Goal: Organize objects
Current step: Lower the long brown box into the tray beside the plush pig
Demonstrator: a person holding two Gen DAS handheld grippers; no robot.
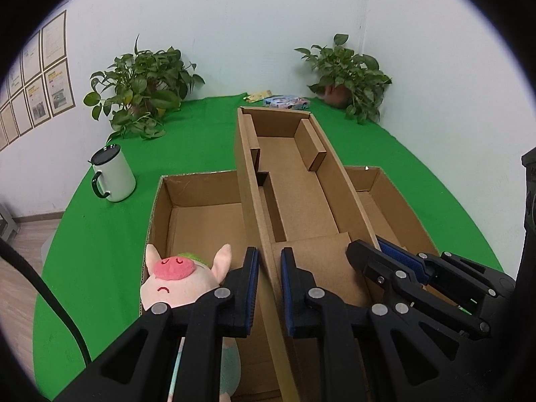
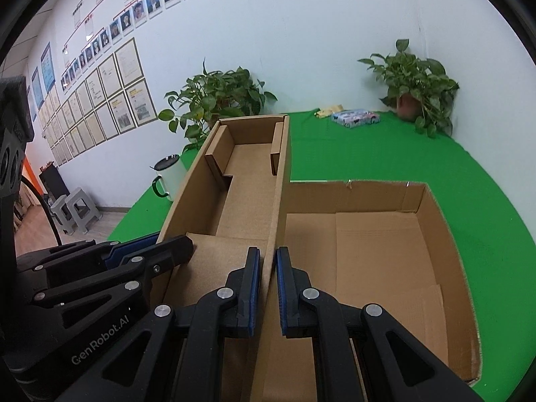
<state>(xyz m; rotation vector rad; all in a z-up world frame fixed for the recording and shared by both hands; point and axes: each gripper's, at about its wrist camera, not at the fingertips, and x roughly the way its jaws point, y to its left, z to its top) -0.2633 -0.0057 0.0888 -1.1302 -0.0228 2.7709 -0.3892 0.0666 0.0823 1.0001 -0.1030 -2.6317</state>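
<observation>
Cardboard fills both views: a long narrow tray (image 1: 301, 181) lies tilted across a wide open box (image 1: 201, 207) on the green-covered counter (image 1: 100, 234), its far end raised above the box's back wall. The left tongs (image 1: 269, 288) are closed on the tray's left side wall, and the right tongs (image 2: 268, 284) pinch its right side wall (each wall sits between the blue pads). Only the left wrist view shows the pink plush pig (image 1: 174, 278), lying in the box at its near left corner, just beside the left tongs; the right wrist view instead shows the box's bare right half (image 2: 385, 251). A white mug (image 1: 114, 174) with a dark lid stands near the counter's left edge. Two potted plants (image 1: 144, 90) sit at the far corners, with a small printed packet (image 2: 355, 118) between them near the far edge.
</observation>
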